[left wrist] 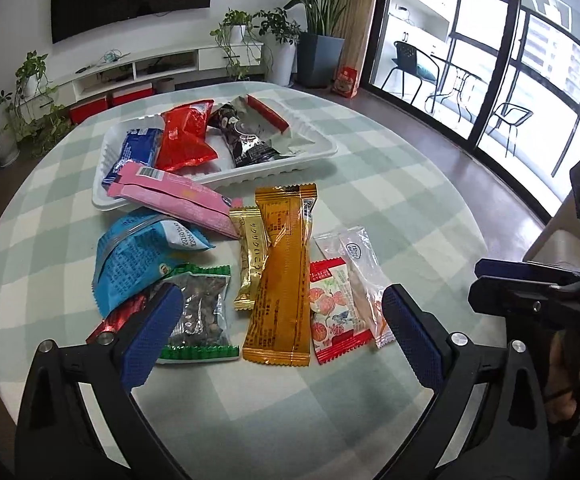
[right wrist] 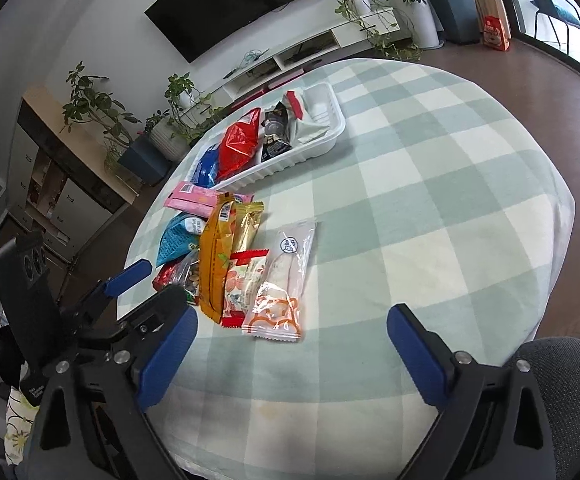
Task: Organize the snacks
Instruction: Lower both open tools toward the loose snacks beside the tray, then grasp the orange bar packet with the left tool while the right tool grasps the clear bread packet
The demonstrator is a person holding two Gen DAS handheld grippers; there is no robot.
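Mid-sorting: white tray (left wrist: 322, 152) part-filled, both the left gripper (left wrist: 281, 332) and right gripper (right wrist: 292, 344) held spread and empty, orange packet (left wrist: 281, 276) likely to be pinched next.

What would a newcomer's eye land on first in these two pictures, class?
Probably the jumble of bright snack packets on the checked tablecloth, led by the long orange packet in the middle. Behind it sits a white tray already holding a red bag and a dark packet. Both the left claw and the right claw hang open near the pile.
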